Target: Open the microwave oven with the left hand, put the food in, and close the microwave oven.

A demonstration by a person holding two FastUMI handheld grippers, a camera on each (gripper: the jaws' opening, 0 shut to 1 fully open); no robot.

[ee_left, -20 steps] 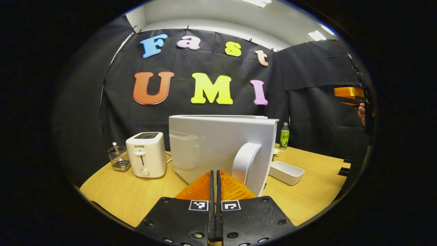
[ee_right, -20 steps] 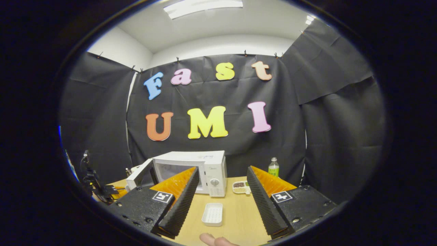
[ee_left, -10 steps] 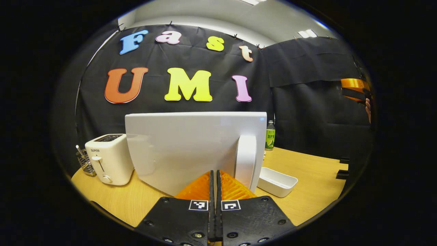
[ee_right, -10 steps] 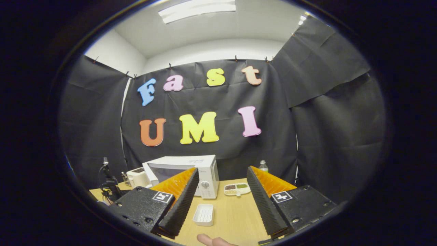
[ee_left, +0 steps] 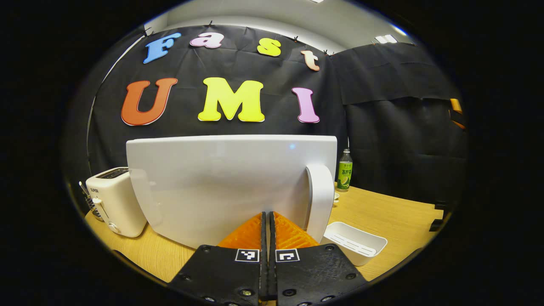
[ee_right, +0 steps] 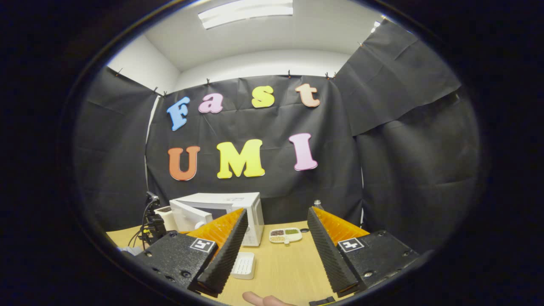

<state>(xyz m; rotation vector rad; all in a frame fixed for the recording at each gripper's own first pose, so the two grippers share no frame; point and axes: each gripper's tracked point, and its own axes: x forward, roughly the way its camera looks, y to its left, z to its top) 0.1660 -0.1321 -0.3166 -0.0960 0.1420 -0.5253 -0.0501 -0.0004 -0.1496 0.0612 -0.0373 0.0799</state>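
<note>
Glossy microwave door [ee_left: 221, 182], wood-grain table [ee_left: 382, 212]

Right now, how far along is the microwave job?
Done: the microwave door stands open. In hand: the left gripper, shut, sits close to the door's outer face beside the handle. Left: the food dish lies on the table beside the microwave, and the right gripper is open and empty. Loading and closing remain.
</note>
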